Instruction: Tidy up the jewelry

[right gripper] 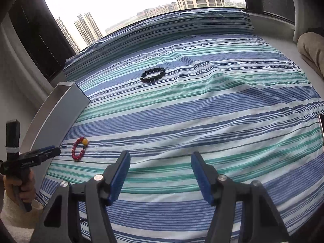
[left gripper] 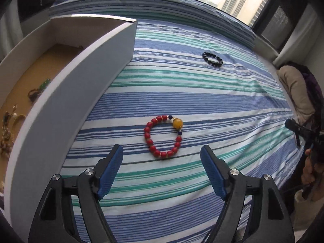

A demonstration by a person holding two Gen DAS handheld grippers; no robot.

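Observation:
A red bead bracelet with a yellow bead (left gripper: 164,136) lies on the striped cloth just ahead of my left gripper (left gripper: 162,151), which is open and empty above the cloth. It also shows in the right wrist view (right gripper: 79,148), with the left gripper (right gripper: 51,149) beside it. A black bead bracelet (left gripper: 212,59) lies farther back, also seen in the right wrist view (right gripper: 152,74). My right gripper (right gripper: 160,158) is open and empty over the cloth. A white box (left gripper: 66,109) with a brown floor stands at the left and holds several jewelry pieces (left gripper: 38,90).
The striped cloth (left gripper: 202,105) covers the surface up to a window sill. A beige cushion (left gripper: 293,89) lies at the right edge. The box wall (right gripper: 58,109) stands left of the red bracelet. A window with buildings is behind.

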